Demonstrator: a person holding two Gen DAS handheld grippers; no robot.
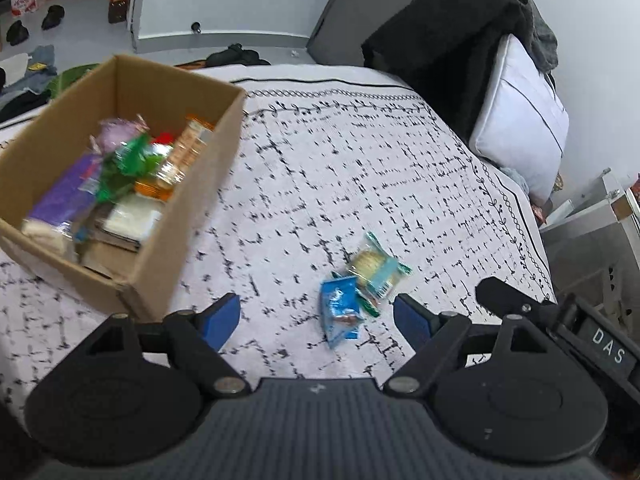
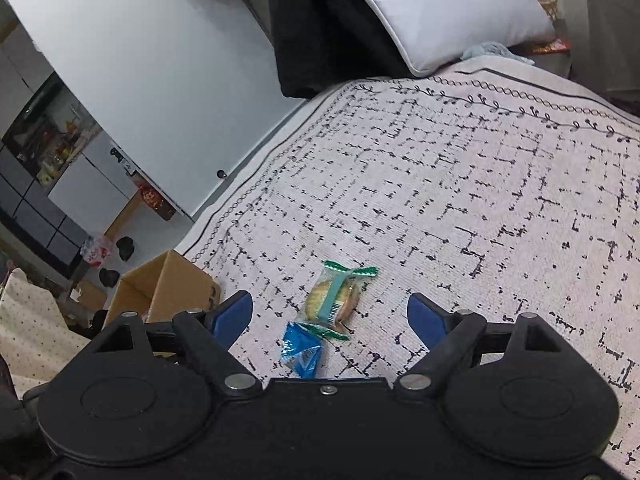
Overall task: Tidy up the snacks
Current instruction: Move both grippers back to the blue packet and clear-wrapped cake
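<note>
Two snack packs lie together on the patterned bedspread: a blue wrapper and a clear, green-edged biscuit pack. My left gripper hovers over the blue wrapper, open, blue pads on either side and apart from it. My right gripper is open as well, with the biscuit pack between its fingers, untouched. An open cardboard box to the left holds several snacks, among them purple, green and orange packs. The right gripper's black body shows in the left wrist view.
A white pillow and dark clothing lie at the head of the bed. The bed's right edge drops to a white cabinet. Shoes, bottles and clothes are scattered on the floor beyond the box.
</note>
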